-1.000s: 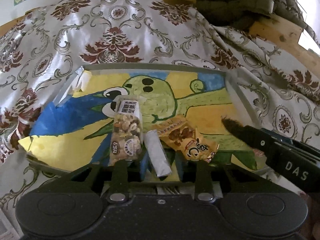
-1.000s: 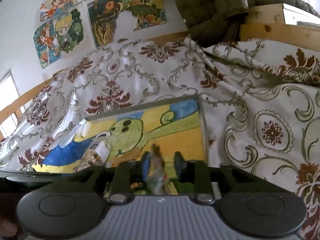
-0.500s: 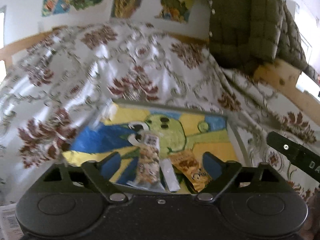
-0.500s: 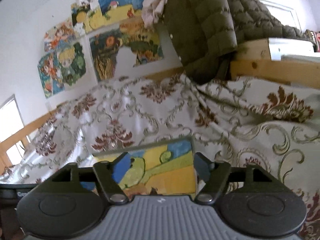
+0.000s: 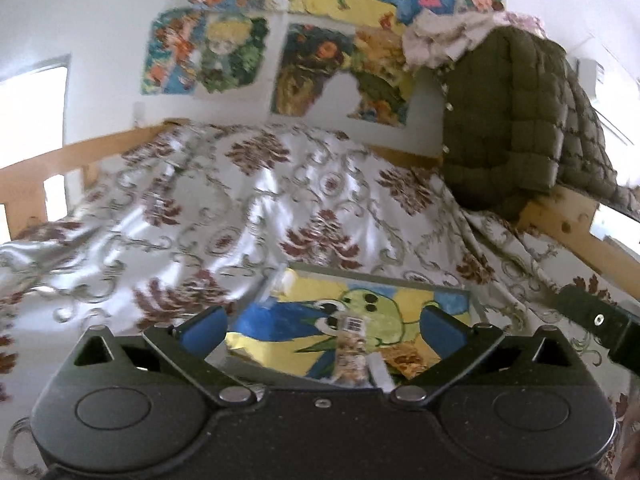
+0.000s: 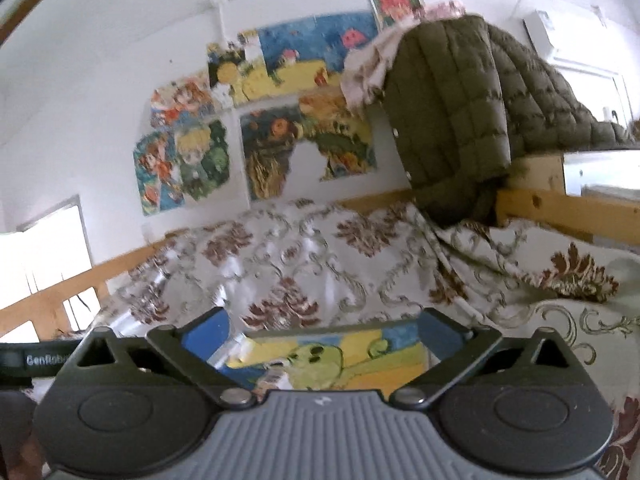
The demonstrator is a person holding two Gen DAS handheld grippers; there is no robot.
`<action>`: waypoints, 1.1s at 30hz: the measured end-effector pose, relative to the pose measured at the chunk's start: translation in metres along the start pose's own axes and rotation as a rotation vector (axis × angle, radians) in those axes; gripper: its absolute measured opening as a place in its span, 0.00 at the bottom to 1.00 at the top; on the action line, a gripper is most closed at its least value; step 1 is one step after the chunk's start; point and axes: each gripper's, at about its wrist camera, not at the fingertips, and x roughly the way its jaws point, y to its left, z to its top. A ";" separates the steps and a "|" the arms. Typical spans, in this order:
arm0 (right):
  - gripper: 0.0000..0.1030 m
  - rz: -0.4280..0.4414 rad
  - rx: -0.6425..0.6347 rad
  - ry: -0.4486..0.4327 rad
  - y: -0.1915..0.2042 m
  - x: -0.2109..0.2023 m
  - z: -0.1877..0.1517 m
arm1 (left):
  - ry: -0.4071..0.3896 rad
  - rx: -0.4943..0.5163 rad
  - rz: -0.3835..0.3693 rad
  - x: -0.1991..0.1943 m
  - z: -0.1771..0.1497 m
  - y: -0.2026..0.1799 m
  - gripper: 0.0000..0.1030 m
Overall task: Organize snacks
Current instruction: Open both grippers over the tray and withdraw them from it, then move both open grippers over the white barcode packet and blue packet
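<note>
Evidently both claws have let go and pulled up and back: three snack packets (image 5: 372, 360) now lie side by side on the painted tray (image 5: 384, 276) on the bedspread (image 5: 248, 208), so placement appears done. Left gripper (image 5: 320, 330) and right gripper (image 6: 320, 330) are opening wide; nothing sits between their jaws.

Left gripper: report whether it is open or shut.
Open, still widening: the left gripper has its blue pads spread wide, nothing between them.
</note>
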 end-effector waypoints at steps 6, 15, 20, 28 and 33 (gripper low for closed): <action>1.00 -0.024 -0.019 -0.025 0.015 -0.029 -0.010 | -0.057 -0.006 0.055 -0.040 -0.011 0.016 0.99; 1.00 -0.007 -0.054 0.015 0.036 -0.072 -0.034 | -0.080 0.028 0.084 -0.087 -0.035 0.033 0.99; 1.00 0.003 -0.057 0.052 0.047 -0.096 -0.048 | -0.070 0.022 0.100 -0.109 -0.050 0.045 0.99; 1.00 0.028 -0.075 0.107 0.065 -0.127 -0.067 | -0.060 0.043 0.129 -0.143 -0.076 0.061 0.99; 1.00 0.037 -0.089 0.137 0.073 -0.141 -0.074 | -0.022 0.050 0.156 -0.155 -0.095 0.075 0.99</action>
